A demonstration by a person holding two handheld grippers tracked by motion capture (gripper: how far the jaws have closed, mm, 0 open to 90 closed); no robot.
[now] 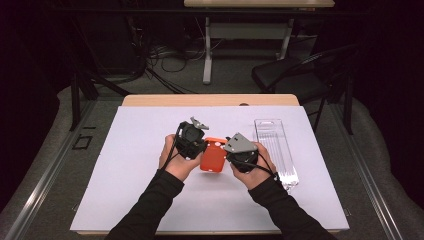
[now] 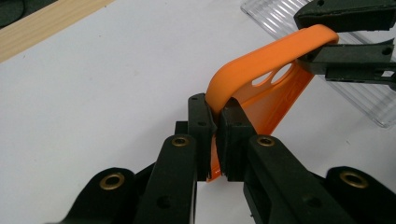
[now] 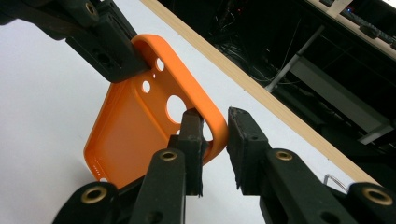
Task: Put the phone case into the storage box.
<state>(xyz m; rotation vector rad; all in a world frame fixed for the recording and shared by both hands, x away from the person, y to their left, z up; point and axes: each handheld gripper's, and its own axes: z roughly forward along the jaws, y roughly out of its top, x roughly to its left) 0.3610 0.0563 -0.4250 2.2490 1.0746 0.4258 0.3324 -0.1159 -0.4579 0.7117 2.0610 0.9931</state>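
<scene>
An orange phone case is held up off the white mat between both grippers, with its camera cut-outs showing. My left gripper is shut on it; in the left gripper view its pads pinch the case's rim. My right gripper grips the opposite corner. In the right gripper view the curved rim of the case sits between the right gripper's pads, one pad inside the case and one outside. The left gripper clamps the far corner there.
A clear ribbed plastic tray lies on the white mat just right of my right hand. The wooden table edge runs along the back. Beyond it are a black chair and cables on the floor.
</scene>
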